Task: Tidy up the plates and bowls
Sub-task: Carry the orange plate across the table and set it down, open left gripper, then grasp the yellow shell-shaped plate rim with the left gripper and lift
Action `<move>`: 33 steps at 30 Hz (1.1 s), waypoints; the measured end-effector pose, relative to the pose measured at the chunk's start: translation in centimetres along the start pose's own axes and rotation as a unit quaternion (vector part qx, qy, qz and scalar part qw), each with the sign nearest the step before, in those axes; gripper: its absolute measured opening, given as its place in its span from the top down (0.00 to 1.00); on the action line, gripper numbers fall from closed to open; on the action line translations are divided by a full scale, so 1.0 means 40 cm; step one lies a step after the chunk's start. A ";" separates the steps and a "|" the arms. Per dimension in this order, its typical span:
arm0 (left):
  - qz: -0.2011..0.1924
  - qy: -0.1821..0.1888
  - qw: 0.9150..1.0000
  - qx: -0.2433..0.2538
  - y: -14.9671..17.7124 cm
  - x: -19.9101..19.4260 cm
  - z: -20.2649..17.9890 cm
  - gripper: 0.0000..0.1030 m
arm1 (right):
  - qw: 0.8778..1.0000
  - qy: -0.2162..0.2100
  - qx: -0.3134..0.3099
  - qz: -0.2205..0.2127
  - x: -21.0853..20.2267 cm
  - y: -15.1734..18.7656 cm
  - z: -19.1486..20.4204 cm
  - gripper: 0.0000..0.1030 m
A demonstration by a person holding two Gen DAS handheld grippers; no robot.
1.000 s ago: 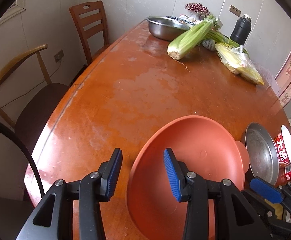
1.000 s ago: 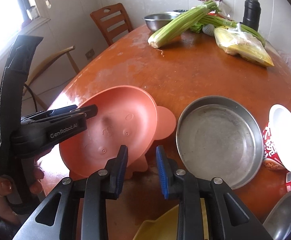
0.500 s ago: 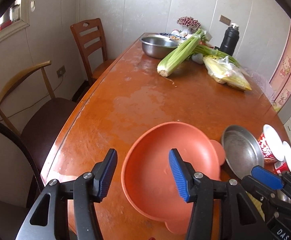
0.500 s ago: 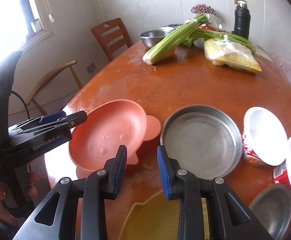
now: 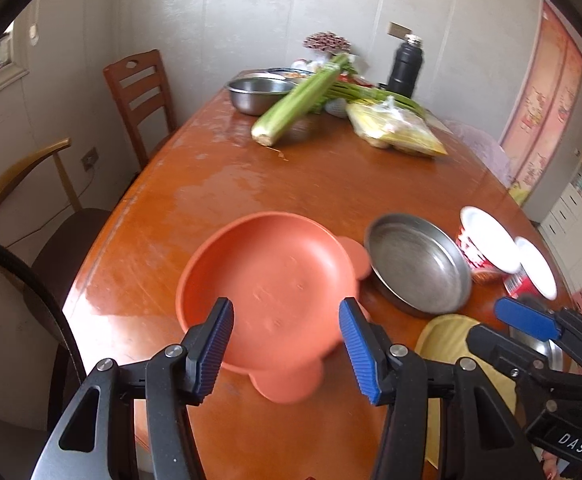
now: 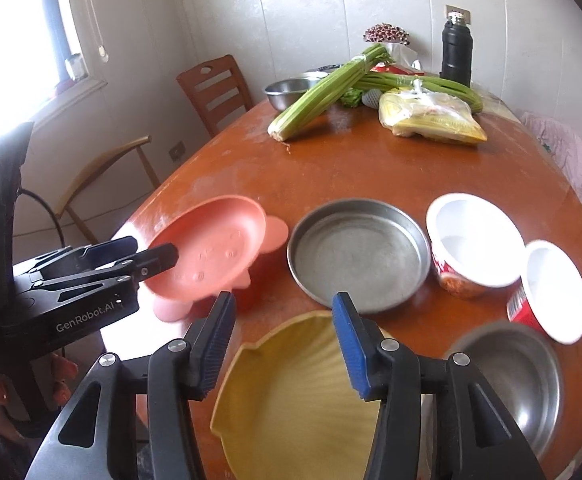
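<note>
The left gripper (image 5: pixel 287 348) is hanging over the near edge of the pink plate (image 5: pixel 271 284), low in the middle of the left view. Its two blue fingers (image 5: pixel 215 352) are standing apart with nothing pinched between them. The pink plate is sitting flat on the brown table (image 5: pixel 331 184), and its little round ears are sticking out at the right and at the bottom.

The right gripper (image 6: pixel 285 340) is low in the middle of the right view. Its jaws are opening, and nothing is pinched between them. Under it the yellow plate (image 6: pixel 291 400) is lying at the bottom of the frame. In that same view the left gripper (image 6: pixel 147 258) is showing at the left side, reaching over the pink plate (image 6: pixel 215 248).

The metal pan (image 6: pixel 359 254) is sitting in the middle of the right view, just beside the pink plate. To its right two white cups with red sides (image 6: pixel 475 240) are standing side by side. A small metal bowl (image 6: pixel 519 376) is sitting in the lower right corner.

Far back, at the top of the frame, a big metal bowl (image 6: pixel 291 90), green celery (image 6: pixel 327 92), a yellow bag (image 6: pixel 431 120) and a black bottle (image 6: pixel 456 50) are sitting on the table. Two chairs (image 6: pixel 215 90) are standing at the left of the table.
</note>
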State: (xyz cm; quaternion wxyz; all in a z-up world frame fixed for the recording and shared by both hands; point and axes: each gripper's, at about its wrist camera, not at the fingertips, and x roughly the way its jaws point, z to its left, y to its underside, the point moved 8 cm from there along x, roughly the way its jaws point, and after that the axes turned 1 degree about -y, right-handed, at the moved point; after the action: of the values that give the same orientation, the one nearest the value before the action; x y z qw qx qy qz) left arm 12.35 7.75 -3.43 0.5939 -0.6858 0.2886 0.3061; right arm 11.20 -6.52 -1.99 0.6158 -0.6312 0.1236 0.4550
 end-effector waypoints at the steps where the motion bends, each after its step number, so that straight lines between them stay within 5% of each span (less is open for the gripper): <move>1: 0.001 0.002 1.000 0.005 0.006 -0.002 -0.010 0.47 | 1.000 0.001 -0.001 -0.001 -0.008 0.009 0.000 0.50; 33: 0.054 0.058 0.994 0.073 0.164 0.014 -0.179 0.47 | 0.997 0.027 0.062 0.048 -0.106 0.271 -0.062 0.49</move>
State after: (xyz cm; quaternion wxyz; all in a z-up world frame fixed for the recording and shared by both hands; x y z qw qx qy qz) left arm 8.27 -0.21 -7.29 0.6076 -0.6406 0.3803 0.2753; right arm 2.15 -12.74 -6.55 0.6280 -0.5971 0.1977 0.4584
